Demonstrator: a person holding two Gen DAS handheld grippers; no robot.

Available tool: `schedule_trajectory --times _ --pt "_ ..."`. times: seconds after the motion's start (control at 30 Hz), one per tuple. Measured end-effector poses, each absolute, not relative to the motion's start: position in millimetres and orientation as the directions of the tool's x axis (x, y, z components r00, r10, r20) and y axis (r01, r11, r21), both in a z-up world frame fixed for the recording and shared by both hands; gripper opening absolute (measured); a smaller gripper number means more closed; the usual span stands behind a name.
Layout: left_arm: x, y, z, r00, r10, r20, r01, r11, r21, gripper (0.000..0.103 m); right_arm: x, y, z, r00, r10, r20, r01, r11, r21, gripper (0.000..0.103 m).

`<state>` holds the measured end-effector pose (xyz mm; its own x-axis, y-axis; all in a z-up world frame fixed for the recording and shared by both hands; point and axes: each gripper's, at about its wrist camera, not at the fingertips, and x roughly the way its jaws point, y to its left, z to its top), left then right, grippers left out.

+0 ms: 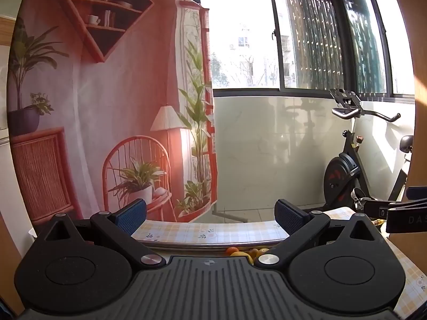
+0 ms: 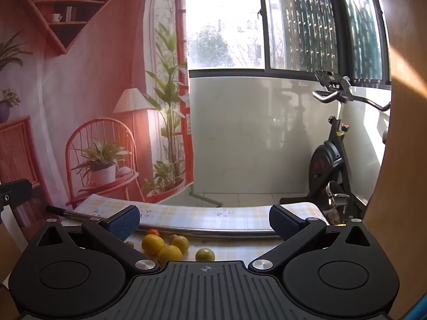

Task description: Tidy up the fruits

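Left gripper point(image 1: 210, 217): jaws spread wide, blue-padded fingers point(image 1: 132, 216) far apart, nothing between them. It sits above the near part of the table, aimed slightly downward toward the far edge.

Right gripper point(image 2: 204, 220): jaws likewise wide apart and empty, blue pads point(image 2: 125, 221) clear of everything. In the left wrist view its black body shows at the right edge, beside the left gripper.

Fruits point(image 2: 170, 248): a small cluster on the table just ahead of the right gripper, low between its fingers and nearer its left finger. Three yellow round ones lie touching or nearly touching; a greenish-yellow one point(image 2: 205, 255) lies alone just to their right; a small orange one point(image 2: 153, 232) sits behind the cluster, close to the metal rim. A small brownish item lies by the left finger, too small to identify. In the left wrist view only the tops of the fruits point(image 1: 246, 253) peek over the gripper body.

Table point(image 2: 234, 217): covered with a pale checked cloth with small flower prints. A curved metal rim point(image 2: 213, 231) runs across it just beyond the fruits.

Beyond: a printed backdrop point(image 2: 80, 93) of a red room with plants at left, a window point(image 2: 229, 21) in the middle, an exercise bike point(image 2: 331, 160) at right.
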<state>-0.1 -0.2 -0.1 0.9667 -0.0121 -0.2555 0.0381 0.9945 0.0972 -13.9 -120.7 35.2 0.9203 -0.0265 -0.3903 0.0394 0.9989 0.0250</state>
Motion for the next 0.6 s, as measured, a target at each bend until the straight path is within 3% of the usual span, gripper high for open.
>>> schedule_trajectory --times 0.27,0.33,0.6 --pt "1 7 10 0.962 -0.079 -0.261 0.102 0.992 0.076 0.103 -15 -120 36 0.923 -0.023 -0.384 0.036 0.999 0.026 0.103" --pt "-3 3 2 0.969 0.003 -0.245 0.023 0.995 0.1 0.103 -15 -119 37 0.924 -0.023 -0.382 0.034 0.999 0.024 0.103" --pt "0 4 1 0.969 -0.003 -0.248 0.027 0.995 0.095 0.103 -17 -119 35 0.925 -0.022 -0.379 0.034 0.999 0.025 0.103"
